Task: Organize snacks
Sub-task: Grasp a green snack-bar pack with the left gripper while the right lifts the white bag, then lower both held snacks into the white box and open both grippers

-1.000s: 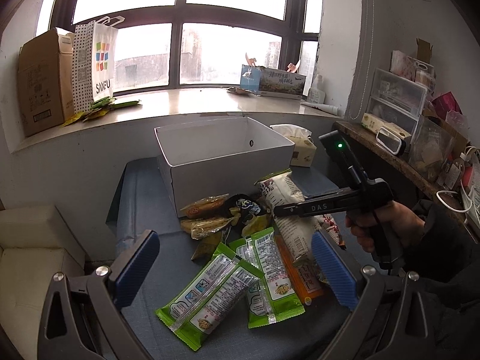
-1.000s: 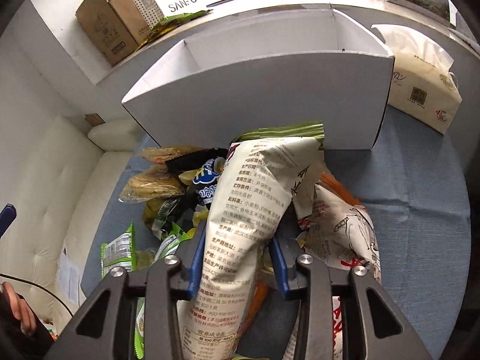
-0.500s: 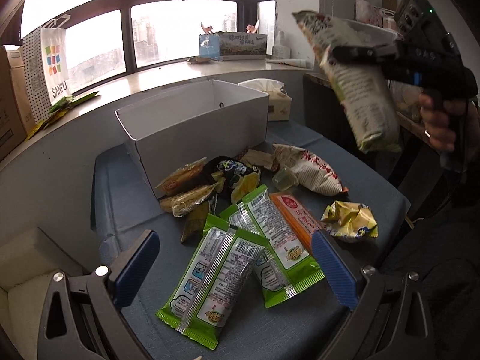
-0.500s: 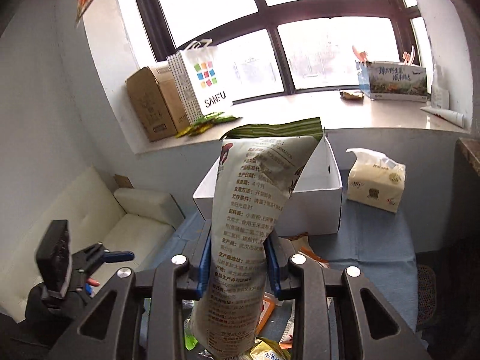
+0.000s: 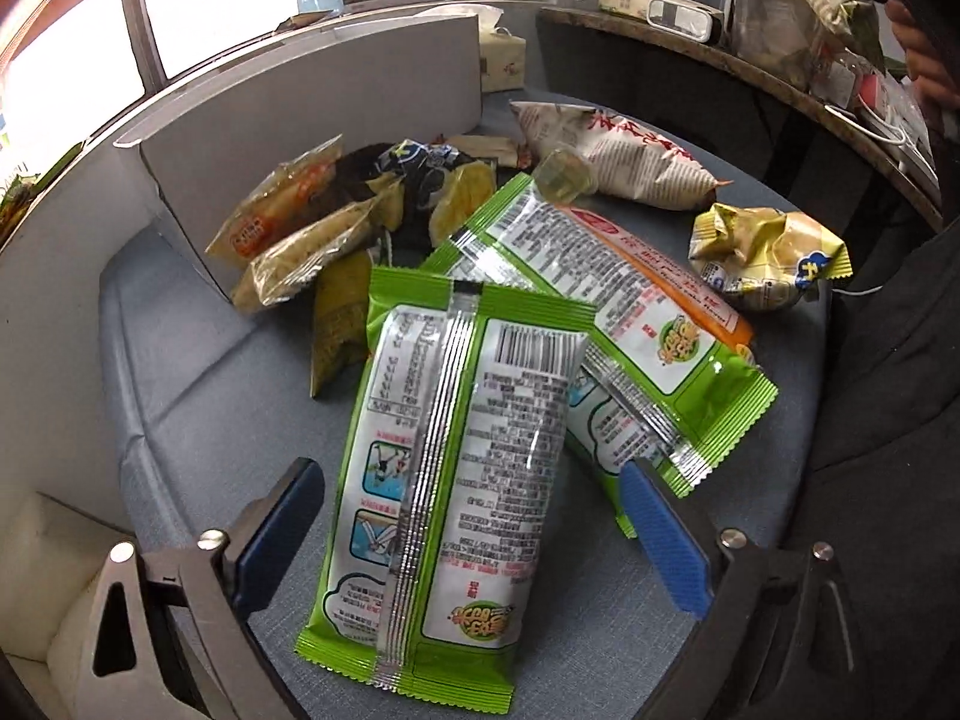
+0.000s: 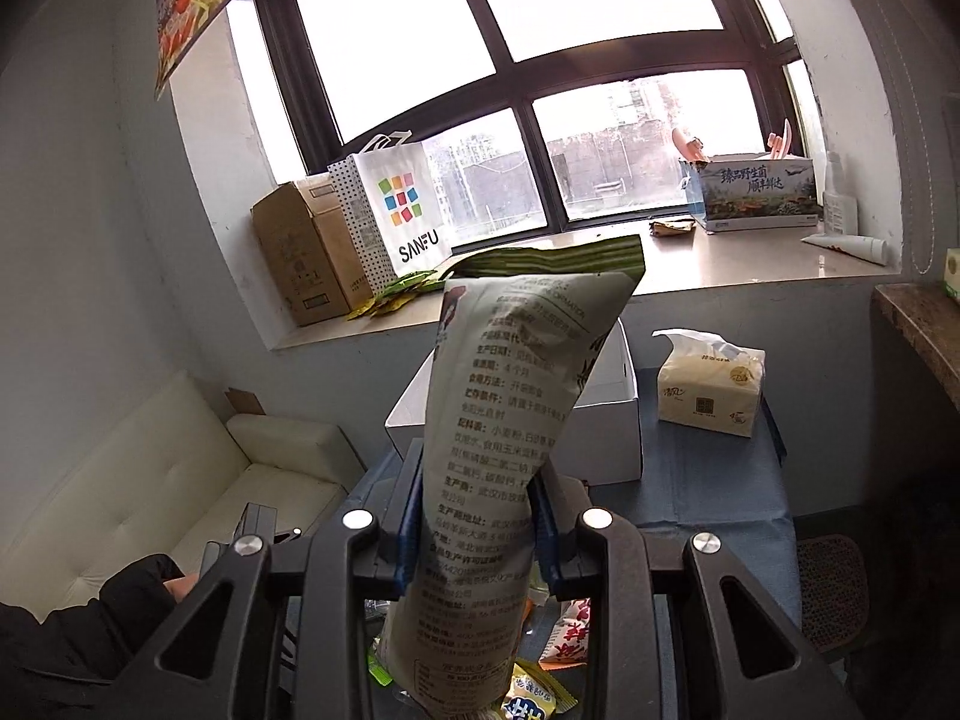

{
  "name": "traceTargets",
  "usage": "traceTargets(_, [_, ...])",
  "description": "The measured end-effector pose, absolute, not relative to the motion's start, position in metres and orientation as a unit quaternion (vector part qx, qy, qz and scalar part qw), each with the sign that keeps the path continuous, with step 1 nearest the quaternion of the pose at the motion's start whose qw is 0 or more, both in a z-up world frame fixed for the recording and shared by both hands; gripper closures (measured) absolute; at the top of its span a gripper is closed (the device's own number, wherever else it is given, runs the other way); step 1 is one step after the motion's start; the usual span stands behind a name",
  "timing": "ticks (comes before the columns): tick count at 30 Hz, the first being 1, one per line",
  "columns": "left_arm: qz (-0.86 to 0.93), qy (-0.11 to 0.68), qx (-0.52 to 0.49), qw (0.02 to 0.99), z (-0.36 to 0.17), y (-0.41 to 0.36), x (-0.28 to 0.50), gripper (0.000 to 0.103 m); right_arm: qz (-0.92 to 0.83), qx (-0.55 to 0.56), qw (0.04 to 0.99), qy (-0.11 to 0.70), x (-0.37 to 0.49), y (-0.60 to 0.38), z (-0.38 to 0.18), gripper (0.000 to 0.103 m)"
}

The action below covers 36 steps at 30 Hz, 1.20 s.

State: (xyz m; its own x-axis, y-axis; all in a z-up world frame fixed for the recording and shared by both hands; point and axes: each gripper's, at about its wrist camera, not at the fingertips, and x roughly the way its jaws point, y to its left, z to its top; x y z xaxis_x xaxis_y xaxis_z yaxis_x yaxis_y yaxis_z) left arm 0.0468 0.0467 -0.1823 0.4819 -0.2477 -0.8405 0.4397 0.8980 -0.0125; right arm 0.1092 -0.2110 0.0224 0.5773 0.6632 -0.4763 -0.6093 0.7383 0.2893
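Two pairs of tongs are at work. The right tongs (image 6: 477, 531) are pinching a tall pale snack bag (image 6: 510, 438) around its lower middle, blue pads pressed into both sides, and hold it upright in mid-air, its long axis running straight up the centre of the right wrist view. Behind and below the bag, at centre frame, stands the white box (image 6: 606, 438) on the blue worktop (image 6: 708, 480), its open top partly hidden by the bag. So the box lies forward of and beneath the held bag, and the coming move likely turns on carrying the bag forward and down over that opening.

The left tongs (image 5: 474, 531) are spread wide and hold nothing. They hang low over a green packet (image 5: 456, 456), whose long axis runs nearly up the frame, between the two pads. A second green packet (image 5: 606, 324) lies under it, slanting toward the upper left. Further up lie a white-and-red bag (image 5: 624, 156), a crumpled yellow bag (image 5: 768, 258) and small wrapped snacks (image 5: 312, 228) against the box wall (image 5: 312, 114). The left tongs are clearly nearer the green packet.
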Motion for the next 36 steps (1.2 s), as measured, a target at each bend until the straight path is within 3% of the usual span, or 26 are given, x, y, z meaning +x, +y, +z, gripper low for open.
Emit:
traceTargets(1, [-0.196, 0.474, 0.094, 0.853, -0.185, 0.050, 0.048, 0.021, 0.357, 0.048, 0.887, 0.289, 0.110, -0.211, 0.021, 0.070])
traceTargets(2, [-0.193, 0.480, 0.086, 0.852, -0.187, 0.054, 0.050, 0.041, 0.355, 0.049, 0.887, 0.290, 0.111, -0.212, 0.020, 0.070])
traceTargets(8, [-0.167, 0.441, 0.027, 0.882, -0.167, 0.078, 0.034, 0.044, 0.345, 0.059, 0.889, 0.293, 0.112, -0.214, 0.017, 0.070])
traceTargets(18, [-0.115, 0.308, -0.148, 0.933, -0.075, 0.100, 0.042, 0.044, 0.348, 0.034, 0.888, 0.300, 0.118, -0.191, 0.006, 0.070])
traceTargets(23, [-0.072, 0.284, -0.247, 0.924, -0.045, 0.116, 0.085, 0.043, 0.345, 0.031, 0.881, 0.322, 0.151, -0.171, 0.001, 0.070])
traceTargets(29, [-0.042, 0.285, -0.273, 0.918, -0.025, 0.122, 0.168, 0.043, 0.341, 0.004, 0.866, 0.366, 0.230, -0.126, -0.009, 0.070])
traceTargets(36, [-0.026, 0.329, -0.315, 0.890, -0.037, 0.134, 0.255, 0.043, 0.299, -0.023, 0.857, 0.420, 0.336, -0.078, -0.030, 0.070])
